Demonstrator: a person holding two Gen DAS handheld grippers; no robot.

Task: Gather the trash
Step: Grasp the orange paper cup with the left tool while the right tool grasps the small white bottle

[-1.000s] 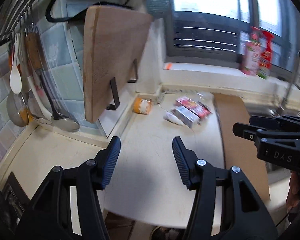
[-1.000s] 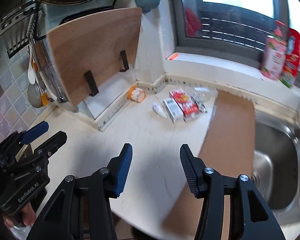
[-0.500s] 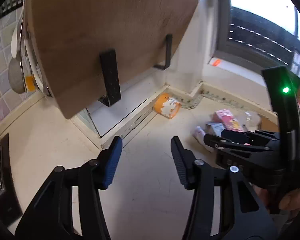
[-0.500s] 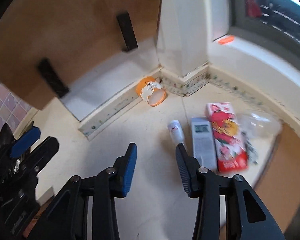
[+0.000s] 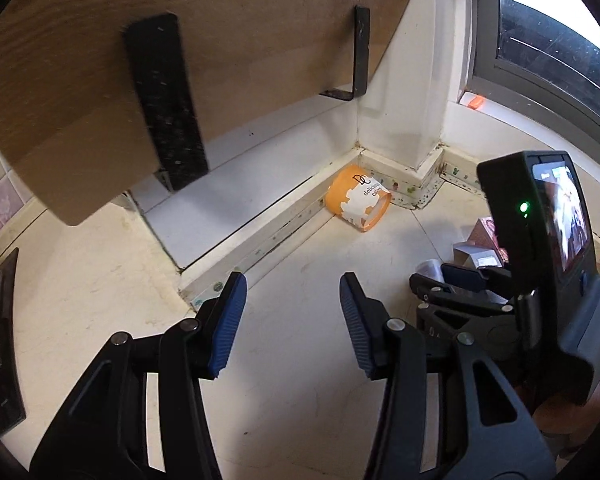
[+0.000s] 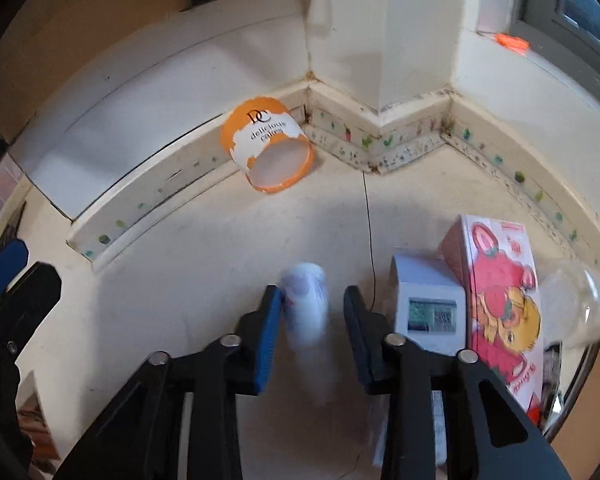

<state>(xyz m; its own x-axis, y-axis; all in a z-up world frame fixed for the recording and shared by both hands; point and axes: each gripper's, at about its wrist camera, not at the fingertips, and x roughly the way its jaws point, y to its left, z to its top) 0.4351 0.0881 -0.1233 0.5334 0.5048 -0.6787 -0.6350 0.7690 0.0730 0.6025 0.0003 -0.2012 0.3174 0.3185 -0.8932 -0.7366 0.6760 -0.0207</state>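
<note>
The right gripper (image 6: 310, 312) is seen low over the cream countertop (image 6: 204, 248), its jaws spread around a small white bottle (image 6: 306, 308) that lies on its side between them. The bottle is blurred; its left flank appears to touch the blue pad of the left finger (image 6: 270, 320), while a gap is seen between it and the right finger, so nothing is clamped. At about 1 o'clock from the bottle a white carton (image 6: 430, 300) is found, and touching the carton's right side lies a pink carton with a cartoon figure (image 6: 500, 300). A clear plastic piece (image 6: 580, 304) is seen at 3 o'clock, against the pink carton. At 11 o'clock, in the corner by the splashback strip, an orange paper cup (image 6: 266, 144) printed "delicious cakes" is tipped on its side, its open mouth turned toward the camera.

In the left wrist view the left gripper (image 5: 292, 320) is held above bare countertop (image 5: 292, 264) with its jaws wide apart and nothing between them. The orange cup (image 5: 358, 200) is seen at 12 to 1 o'clock from it, well apart. The right gripper (image 5: 456, 280) is seen at 3 o'clock, with its camera unit showing a green light. A wooden cutting board (image 5: 180, 40) on black brackets fills the upper part of this view.
</note>
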